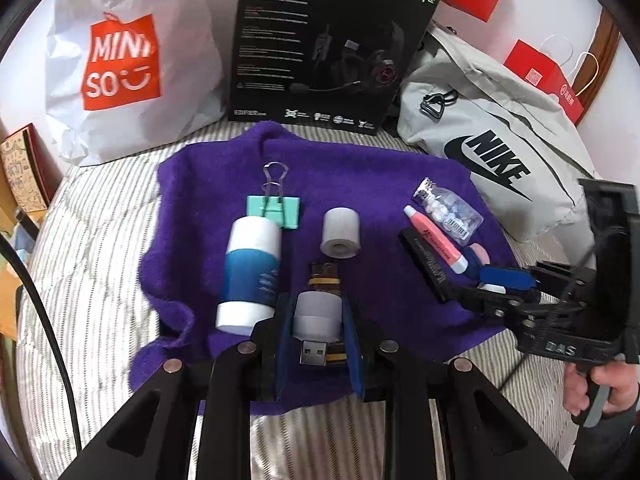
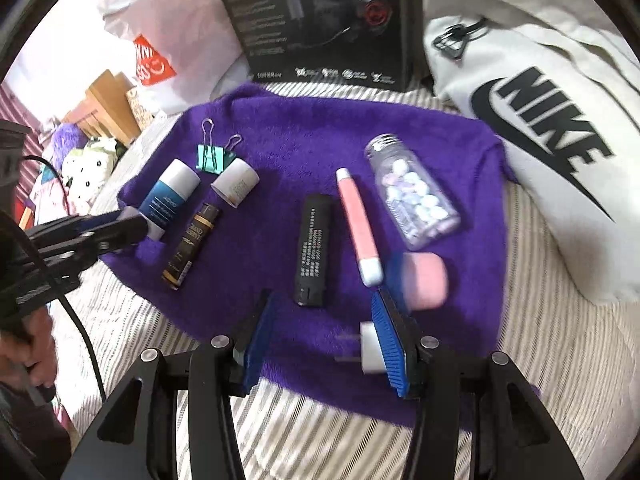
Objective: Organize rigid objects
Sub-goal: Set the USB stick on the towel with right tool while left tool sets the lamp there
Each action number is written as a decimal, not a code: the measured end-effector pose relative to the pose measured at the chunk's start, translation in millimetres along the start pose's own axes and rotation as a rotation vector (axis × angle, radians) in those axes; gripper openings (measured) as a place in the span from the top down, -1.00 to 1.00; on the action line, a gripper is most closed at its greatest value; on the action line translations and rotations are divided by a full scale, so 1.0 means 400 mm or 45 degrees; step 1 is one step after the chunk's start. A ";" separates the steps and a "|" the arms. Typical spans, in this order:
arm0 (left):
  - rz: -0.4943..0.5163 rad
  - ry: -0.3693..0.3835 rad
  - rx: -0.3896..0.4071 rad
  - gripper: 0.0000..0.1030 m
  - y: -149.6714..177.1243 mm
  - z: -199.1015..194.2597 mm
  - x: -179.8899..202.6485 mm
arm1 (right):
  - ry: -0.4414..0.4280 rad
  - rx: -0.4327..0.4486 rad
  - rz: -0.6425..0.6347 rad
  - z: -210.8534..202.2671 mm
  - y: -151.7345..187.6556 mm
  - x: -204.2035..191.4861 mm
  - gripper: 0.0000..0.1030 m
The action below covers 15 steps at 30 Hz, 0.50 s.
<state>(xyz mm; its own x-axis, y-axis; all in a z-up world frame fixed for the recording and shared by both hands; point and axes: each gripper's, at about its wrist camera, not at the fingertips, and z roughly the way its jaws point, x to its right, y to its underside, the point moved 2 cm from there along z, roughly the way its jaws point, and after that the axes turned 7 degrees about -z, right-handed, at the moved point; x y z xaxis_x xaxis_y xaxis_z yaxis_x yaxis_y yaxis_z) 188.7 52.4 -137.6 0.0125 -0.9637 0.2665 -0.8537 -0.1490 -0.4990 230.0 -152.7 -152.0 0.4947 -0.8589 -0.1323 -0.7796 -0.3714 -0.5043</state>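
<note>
A purple towel (image 1: 360,160) (image 2: 304,132) carries the objects. My left gripper (image 1: 316,304) is shut on a white USB light (image 1: 316,314), above a brown gold-banded tube (image 1: 326,280) (image 2: 192,244). Left of it lie a blue-and-white bottle (image 1: 250,272) (image 2: 168,196), a teal binder clip (image 1: 276,208) and a white cap (image 1: 340,232). My right gripper (image 2: 323,296) stands open over the towel's near edge. A white plug (image 2: 370,346) rests against its right pad. Ahead are a black bar (image 2: 314,248), a pink tube (image 2: 358,220), a clear pill bottle (image 2: 416,196) and a pink block (image 2: 426,280).
Behind the towel stand a white Miniso bag (image 1: 120,64), a black headset box (image 1: 320,48) and a grey Nike bag (image 1: 492,128) (image 2: 540,100). Red bags (image 1: 548,80) sit at the back right. Striped bedding (image 1: 100,260) surrounds the towel. A hand (image 1: 600,388) holds the right gripper.
</note>
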 end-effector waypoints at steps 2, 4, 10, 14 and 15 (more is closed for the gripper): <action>0.006 0.002 -0.008 0.55 -0.002 0.013 0.012 | -0.002 0.017 0.011 -0.025 0.011 0.006 0.05; 0.013 0.010 -0.016 0.55 -0.006 0.029 0.027 | 0.007 0.024 0.012 -0.045 0.022 0.009 0.05; 0.025 -0.008 -0.043 0.55 -0.017 0.090 0.065 | 0.032 0.046 0.034 -0.080 0.058 0.024 0.05; 0.046 -0.020 -0.070 0.55 -0.017 0.127 0.092 | 0.025 0.042 0.068 -0.076 0.075 0.036 0.05; 0.053 -0.031 -0.078 0.55 -0.016 0.136 0.098 | 0.029 0.042 0.071 -0.076 0.079 0.038 0.05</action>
<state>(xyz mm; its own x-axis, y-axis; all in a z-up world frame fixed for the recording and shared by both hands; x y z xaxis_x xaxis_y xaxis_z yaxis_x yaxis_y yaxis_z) 223.2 3.5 -168.8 -0.0117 -0.9741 0.2258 -0.8838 -0.0955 -0.4579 201.4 -188.0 -144.0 0.4416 -0.8859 -0.1417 -0.7926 -0.3113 -0.5243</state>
